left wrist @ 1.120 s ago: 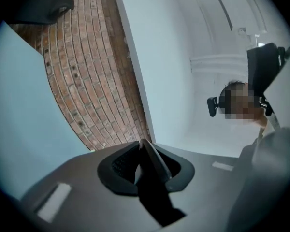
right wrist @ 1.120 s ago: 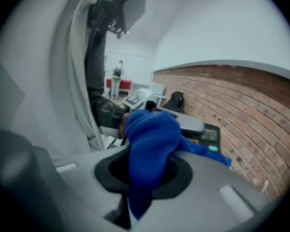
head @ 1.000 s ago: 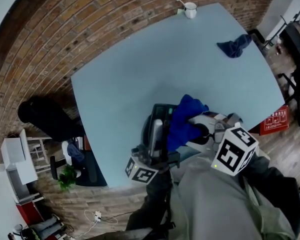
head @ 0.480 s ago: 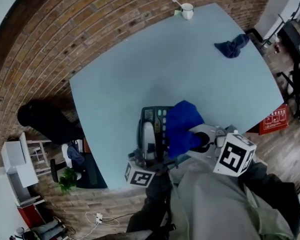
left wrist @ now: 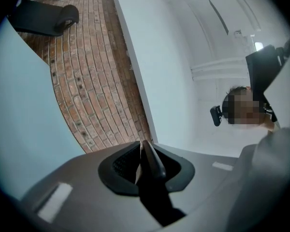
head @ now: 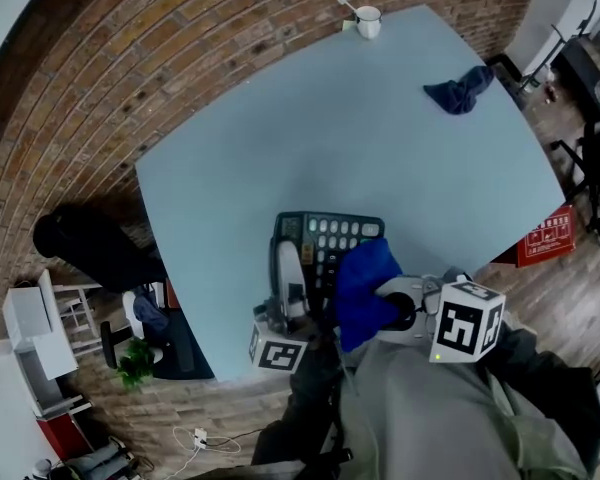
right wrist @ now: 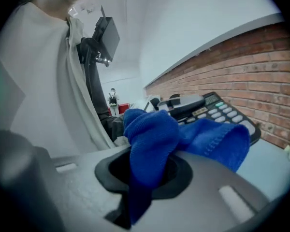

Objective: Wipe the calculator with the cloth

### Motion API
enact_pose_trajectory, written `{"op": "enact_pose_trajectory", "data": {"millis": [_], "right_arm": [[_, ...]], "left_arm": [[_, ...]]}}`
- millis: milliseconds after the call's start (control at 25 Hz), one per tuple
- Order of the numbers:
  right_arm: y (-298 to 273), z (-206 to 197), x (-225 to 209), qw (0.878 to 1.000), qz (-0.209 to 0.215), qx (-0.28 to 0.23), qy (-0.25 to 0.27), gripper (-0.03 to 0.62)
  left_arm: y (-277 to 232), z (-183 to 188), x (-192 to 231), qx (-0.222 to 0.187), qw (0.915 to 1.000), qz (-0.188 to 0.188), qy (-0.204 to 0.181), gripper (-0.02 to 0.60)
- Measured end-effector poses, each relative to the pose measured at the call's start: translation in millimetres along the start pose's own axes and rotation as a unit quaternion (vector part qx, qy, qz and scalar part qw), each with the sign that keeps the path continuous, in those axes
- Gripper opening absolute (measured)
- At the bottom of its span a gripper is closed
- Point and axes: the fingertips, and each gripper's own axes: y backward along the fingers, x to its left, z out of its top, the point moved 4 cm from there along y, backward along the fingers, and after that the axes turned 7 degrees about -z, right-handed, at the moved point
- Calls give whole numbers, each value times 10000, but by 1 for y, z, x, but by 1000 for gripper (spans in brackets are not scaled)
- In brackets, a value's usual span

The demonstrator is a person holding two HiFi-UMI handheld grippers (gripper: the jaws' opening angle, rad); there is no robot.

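The dark calculator (head: 330, 243) with pale keys lies near the front edge of the light blue table (head: 280, 138). My left gripper (head: 290, 270) is shut on the calculator's left end; in the left gripper view its thin dark edge (left wrist: 152, 161) sticks out between the jaws (left wrist: 146, 153). My right gripper (head: 382, 306) is shut on a bright blue cloth (head: 365, 286), which rests on the calculator's near right corner. Seen from the right gripper, the cloth (right wrist: 157, 139) bunches out of the jaws (right wrist: 150, 170) and drapes toward the calculator (right wrist: 217, 111).
A white mug (head: 368, 20) with a spoon stands at the table's far edge. A second, darker blue cloth (head: 458, 90) lies at the far right. Brick floor surrounds the table; a black chair (head: 90, 248) stands on the left, a red sign (head: 546, 240) on the right.
The right gripper has dragged the blue cloth toward me across the calculator, baring several rows of keys. The calculator has shifted a little leftward in the head view.
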Motion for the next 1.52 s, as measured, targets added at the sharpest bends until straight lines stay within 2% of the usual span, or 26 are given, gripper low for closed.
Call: {"op": "enact_pose_trajectory", "data": {"millis": [120,200,240,320,360,440,600,680,760,840,920,1000,1040,1120,1200,1320,1400,1520], "right_arm": [[21,5,-29,9975,-359,-609,-9,67],[44,17,-57,9858,-991,-1264,-490,67],[54,21,-70,9774,-1376,-1432,-732,67],[67,21,-88,9661,-1959,-1448,-857,67],[68,21,-90,9649,-2042,-1427,-830,67],[60,21,-81,9714,-1723,-1401,-834,67],[25,14,-28,9888,-242,-1212,-834,67],[14,10,-11,9919,177,-1077,-657,67],[15,11,-15,9906,48,-1237,-576,67],[30,17,-39,9799,-573,-1636,-987,67],[52,18,-70,9657,-1370,-1773,-1309,67],[67,15,-93,9596,-1906,-1675,-1216,67],[68,13,-96,9613,-1977,-1553,-1130,67],[55,13,-84,9722,-1747,-1106,-1101,67],[30,14,-56,9857,-1216,-538,-1032,67],[-5,18,-21,9963,-546,21,-669,67],[-11,19,-21,9976,-460,-40,-512,67],[7,21,-50,9901,-769,-744,-913,67]], "left_arm": [[4,2,2,-94,9997,-68,204,48],[5,0,2,-24,9994,-115,340,48],[5,-2,1,-7,9991,-138,405,48],[1,-5,-4,-89,9981,-185,580,48],[-1,-6,-5,-178,9971,-199,708,48],[-1,-6,-3,-322,9958,-135,847,48],[4,3,5,-507,9954,-29,809,46],[4,6,6,-558,9950,-64,825,46],[5,7,6,-578,9947,-87,849,46],[6,7,5,-559,9941,-129,923,47],[5,1,2,-432,9940,-171,994,46],[4,-8,0,-366,9939,-112,1032,47],[5,-11,1,-368,9943,-43,1004,48],[7,-15,4,-369,9952,97,900,46],[7,-17,5,-334,9960,149,810,46],[8,-17,5,-99,9993,232,291,46],[9,-15,5,39,9997,212,66,46],[8,-17,-3,158,9998,-44,105,51]]}}
